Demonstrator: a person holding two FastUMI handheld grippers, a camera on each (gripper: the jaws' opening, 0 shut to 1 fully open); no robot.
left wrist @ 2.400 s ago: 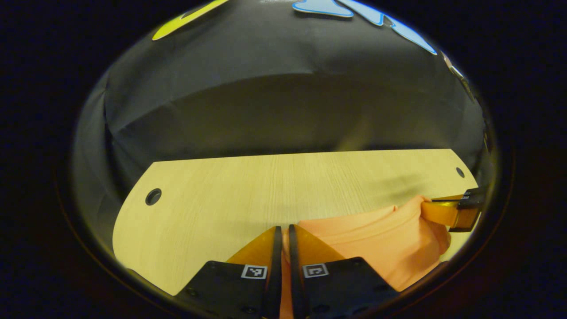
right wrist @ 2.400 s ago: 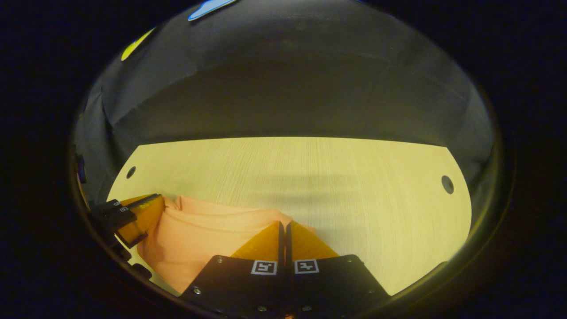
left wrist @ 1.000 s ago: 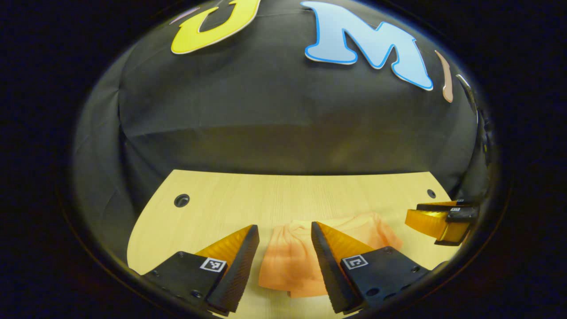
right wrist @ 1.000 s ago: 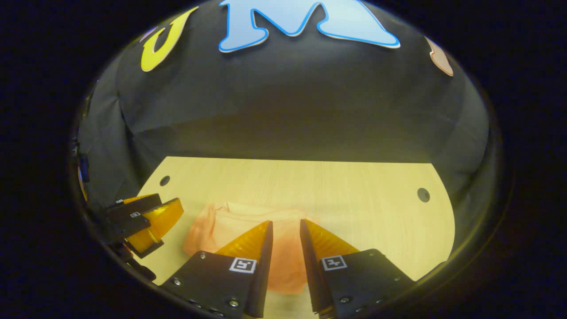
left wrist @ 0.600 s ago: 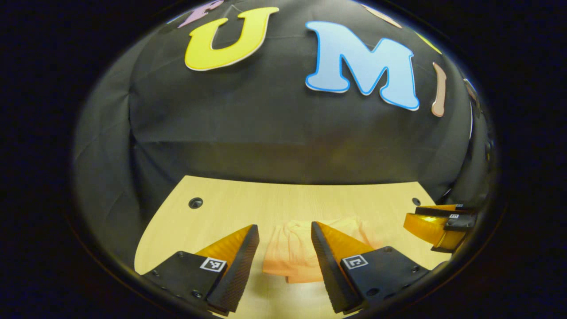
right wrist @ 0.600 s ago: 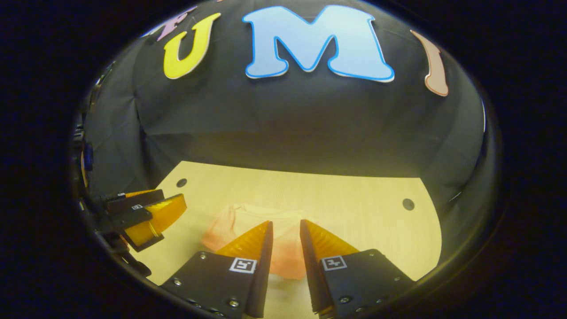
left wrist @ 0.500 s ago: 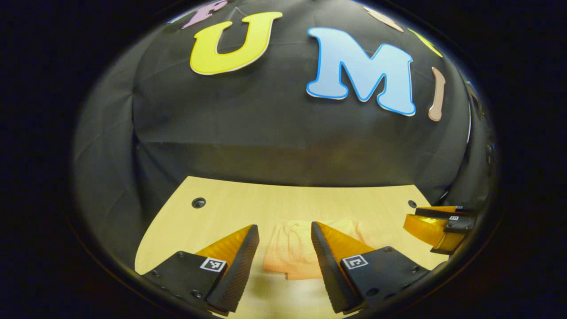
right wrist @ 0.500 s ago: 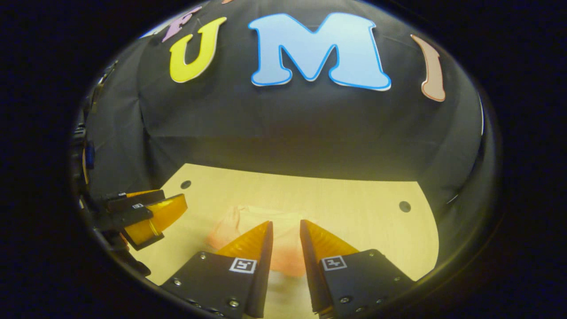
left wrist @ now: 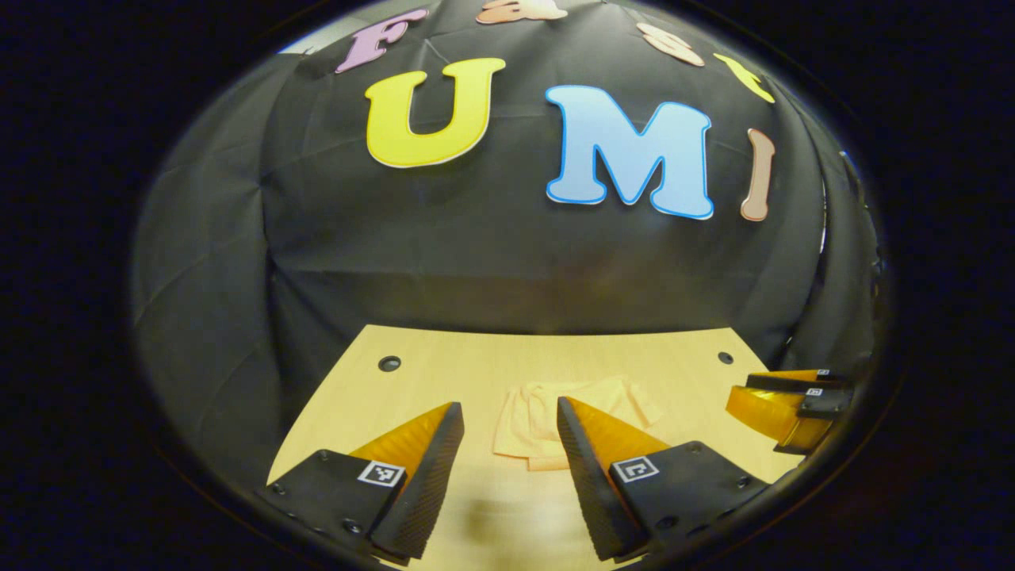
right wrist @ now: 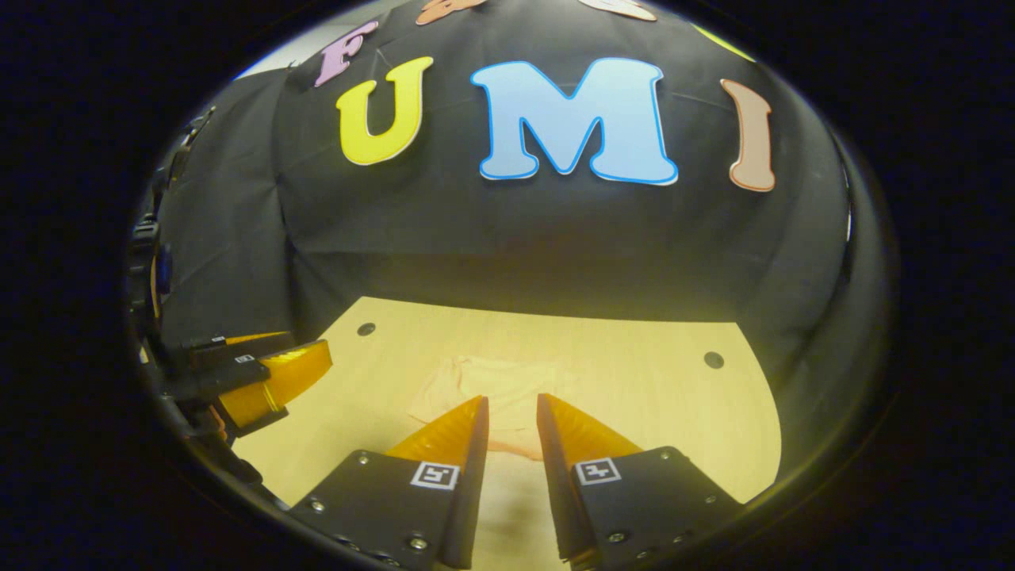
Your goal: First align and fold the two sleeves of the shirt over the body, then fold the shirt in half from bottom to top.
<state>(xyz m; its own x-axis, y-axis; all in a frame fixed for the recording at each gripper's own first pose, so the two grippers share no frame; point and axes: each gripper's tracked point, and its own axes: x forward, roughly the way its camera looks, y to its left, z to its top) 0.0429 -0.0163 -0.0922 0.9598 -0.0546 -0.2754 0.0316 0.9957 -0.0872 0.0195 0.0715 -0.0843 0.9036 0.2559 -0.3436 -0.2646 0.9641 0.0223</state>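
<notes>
Left gripper view first: the left gripper [left wrist: 503, 412] had its fingers spread wide and nothing was between them. It sat up off the table [left wrist: 444, 369], well back from the shirt [left wrist: 530, 422]. The shirt was a small peach bundle lying flat on the wood about mid-table, and it looked folded into a compact packet, with a slightly ragged flap sticking out on its right end. Over at the right edge of that view the right gripper [left wrist: 781, 400] hung in the air, also clear of the cloth.

Right gripper view: the right gripper's own fingers [right wrist: 555, 432] were parted only a little, a narrow gap, and they gripped nothing. The shirt [right wrist: 496, 388] lay beyond the tips on the table, apart from them. The left gripper [right wrist: 273, 373] showed at the left edge, empty, off to the side of the shirt.

My read is the fold was basically done and both tools were clear. What could go wrong from here:

- That loose flap on one end could spring open, since light knit doesn't hold a crease with nothing pressing on it.
- If either tool dipped back in to tidy it, a fingertip could catch the top layer and drag the whole packet, because it's so light on smooth wood.
- Layers underneath might be uneven; can't tell from these angles.
</notes>
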